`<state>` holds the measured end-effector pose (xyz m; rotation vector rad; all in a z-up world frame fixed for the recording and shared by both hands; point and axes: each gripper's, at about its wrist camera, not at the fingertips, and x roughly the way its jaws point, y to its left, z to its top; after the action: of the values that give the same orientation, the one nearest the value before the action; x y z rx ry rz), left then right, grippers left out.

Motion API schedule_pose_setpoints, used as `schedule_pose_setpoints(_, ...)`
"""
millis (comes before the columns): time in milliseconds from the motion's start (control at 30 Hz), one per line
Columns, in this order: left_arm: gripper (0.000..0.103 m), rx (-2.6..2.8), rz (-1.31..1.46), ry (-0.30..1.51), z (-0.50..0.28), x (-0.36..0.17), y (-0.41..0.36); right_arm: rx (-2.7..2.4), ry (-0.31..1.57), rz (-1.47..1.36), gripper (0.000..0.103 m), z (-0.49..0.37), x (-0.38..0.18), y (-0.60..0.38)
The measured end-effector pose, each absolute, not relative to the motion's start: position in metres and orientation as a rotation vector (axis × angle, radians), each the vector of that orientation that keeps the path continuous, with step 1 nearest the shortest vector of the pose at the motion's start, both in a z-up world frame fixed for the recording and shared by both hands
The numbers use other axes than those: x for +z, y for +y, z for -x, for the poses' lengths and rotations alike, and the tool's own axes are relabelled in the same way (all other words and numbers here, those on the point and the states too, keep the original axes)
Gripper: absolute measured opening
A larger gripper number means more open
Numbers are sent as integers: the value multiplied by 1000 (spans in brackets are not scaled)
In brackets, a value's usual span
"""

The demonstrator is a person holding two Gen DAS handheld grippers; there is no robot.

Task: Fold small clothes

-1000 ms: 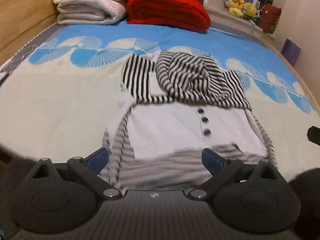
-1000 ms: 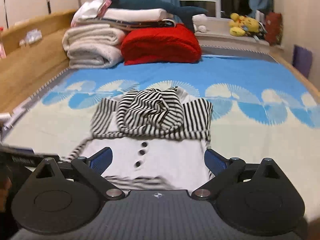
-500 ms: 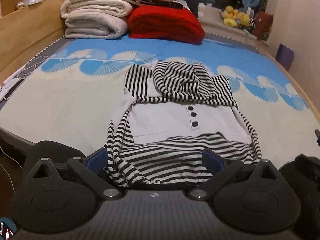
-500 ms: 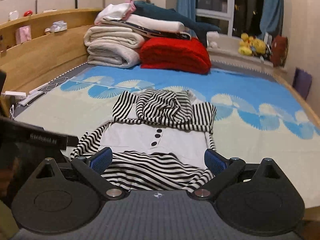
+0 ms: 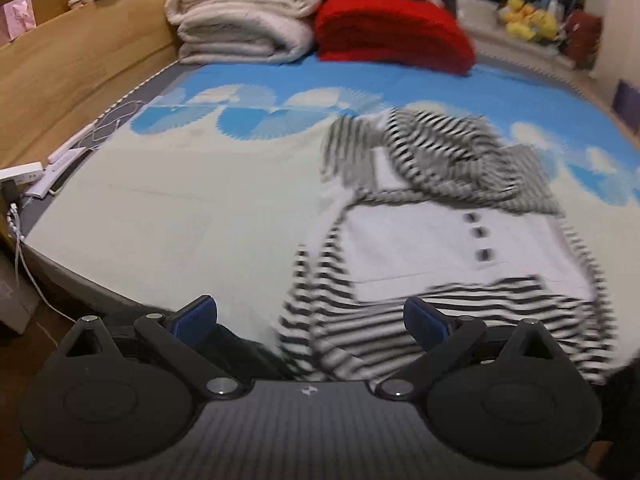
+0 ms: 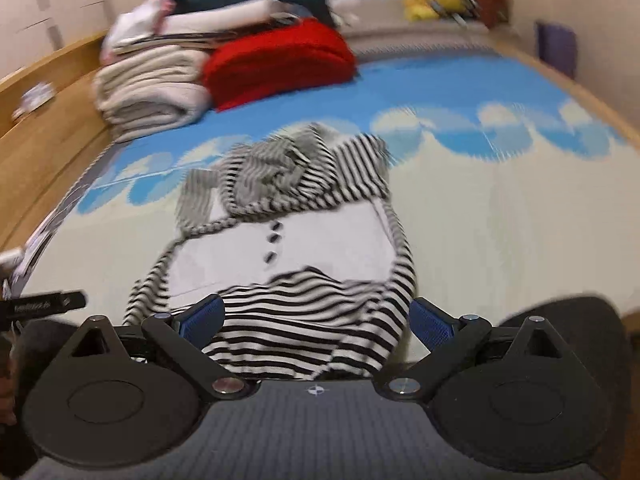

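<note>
A small black-and-white striped hooded garment with a white front panel and three dark buttons (image 5: pixel 448 236) lies flat on the bed, hood at the far end, striped hem toward me. It also shows in the right wrist view (image 6: pixel 304 240). My left gripper (image 5: pixel 310 318) is open and empty, at the bed's near edge, left of the garment's hem. My right gripper (image 6: pixel 316 316) is open and empty, just above the striped hem at its near edge. Both views are motion-blurred.
The bed cover (image 5: pixel 180 220) is pale with blue fan patterns. Folded white blankets (image 5: pixel 240 20) and a red blanket (image 5: pixel 392 36) are stacked at the far end. A wooden side board (image 5: pixel 68 68) runs along the left. Cables and a power strip (image 5: pixel 24 172) lie at the left edge.
Both grippers have swung: the left view has shifted left so the garment sits to the right; the right view has tilted and moved closer over the hem. Both grippers stay open.
</note>
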<state>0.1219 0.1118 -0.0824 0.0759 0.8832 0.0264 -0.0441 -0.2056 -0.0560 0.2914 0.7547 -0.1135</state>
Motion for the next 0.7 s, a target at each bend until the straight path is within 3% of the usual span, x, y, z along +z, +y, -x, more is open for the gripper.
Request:
schedule_pose_setpoints(300,101,19,2,1201,-217,-165,140,-232,930,-439,97,-30,-119,-256)
schedule_pose_setpoints(567,101,-100,23,1417,-238,-213,134,-236,1168,-484,97,-87,-191,-257)
schedule_pose_setpoints(600,97,-108,15,1437,-237,-216,132,-229,1202,-476,92,-91,-199,-256)
schedule_pose_setpoints(633,91,-114,10,1451,-236,-217,130,-211,1239,-474,70,-93,-208,-255)
schedule_pose_setpoints(700,24,-98,37,1474,-233,-212,132,-174,1308,-512,39,-95,-218,-256)
